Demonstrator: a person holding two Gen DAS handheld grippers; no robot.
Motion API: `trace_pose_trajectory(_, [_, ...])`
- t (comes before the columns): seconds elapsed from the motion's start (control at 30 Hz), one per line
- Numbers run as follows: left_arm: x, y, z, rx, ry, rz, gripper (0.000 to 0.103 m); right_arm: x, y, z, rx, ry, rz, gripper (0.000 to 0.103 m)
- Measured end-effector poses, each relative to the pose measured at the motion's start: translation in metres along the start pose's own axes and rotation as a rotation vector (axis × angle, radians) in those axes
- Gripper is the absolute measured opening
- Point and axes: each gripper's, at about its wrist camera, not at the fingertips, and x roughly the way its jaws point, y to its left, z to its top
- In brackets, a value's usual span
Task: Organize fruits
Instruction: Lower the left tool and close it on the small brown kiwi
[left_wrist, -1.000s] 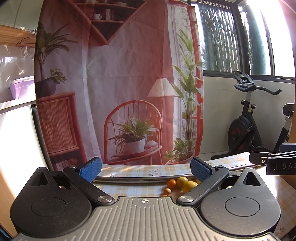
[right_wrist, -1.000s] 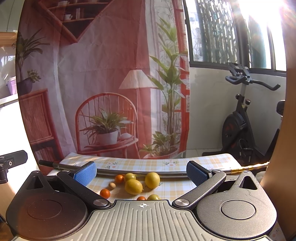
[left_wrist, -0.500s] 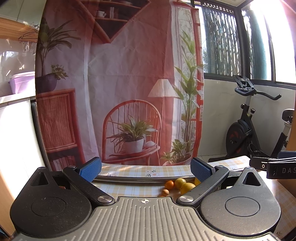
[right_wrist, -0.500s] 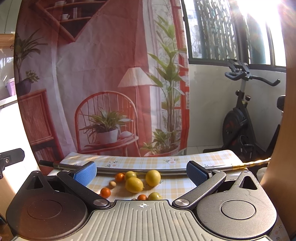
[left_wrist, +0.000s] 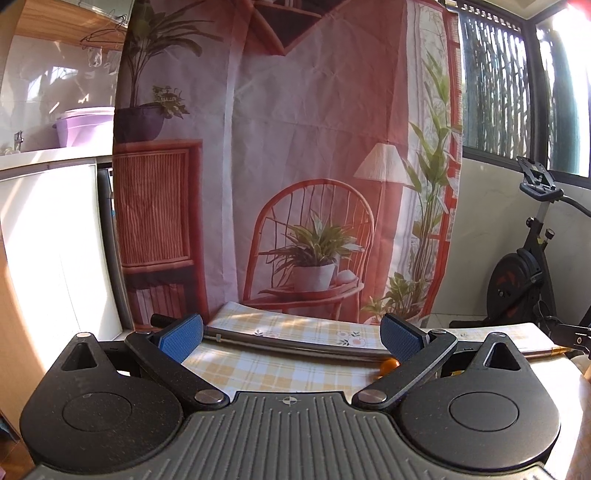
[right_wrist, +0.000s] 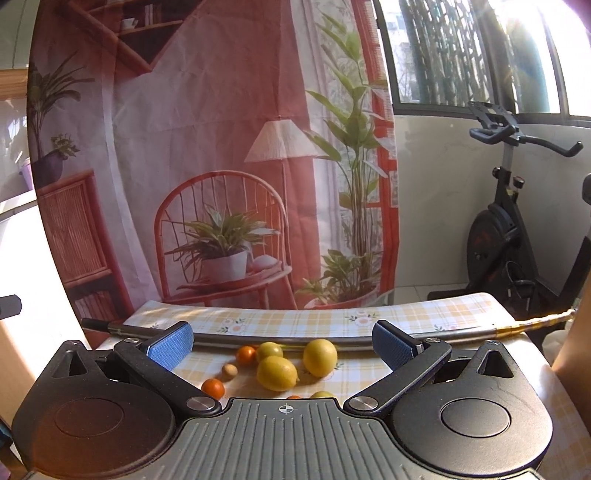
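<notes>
Both tools spread wide, nothing held: right tool (right_wrist: 282, 345) faced fruit cluster w/ lemon (right_wrist: 277, 373) on checked surface (right_wrist: 424, 314); left tool (left_wrist: 291, 338) off to side. Best: centre jaws on one fruit, close gently, it may roll

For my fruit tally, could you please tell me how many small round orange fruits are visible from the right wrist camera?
3: one small round orange fruit beside the metal rod, one near the left finger, and a sliver at the gripper body's edge. More may be hidden.
</notes>
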Motion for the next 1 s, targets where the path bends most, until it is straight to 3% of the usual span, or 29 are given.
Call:
trace_pose_trajectory(0.27, [0.047,-0.005,-0.02,0.092,0.124,-0.023,0.103,0.03,-0.003,-0.009,-0.002,0.026,-0.002,0.103])
trace_pose_trajectory(0.47, [0.081,-0.008,-0.043,0.114,0.161,-0.051,0.101,0.052,-0.009,-0.019,0.009,0.06,-0.025,0.103])
trace_pose_trajectory(0.8, [0.149,-0.019,-0.089,0.153,0.246,-0.14,0.073,0.089,-0.01,-0.035,-0.013,0.116,-0.053,0.1])
trace_pose_trajectory(1.0, [0.191,-0.02,-0.111,0.201,0.325,-0.118,0.053,0.102,-0.02,-0.041,0.034,0.147,-0.036,0.098])
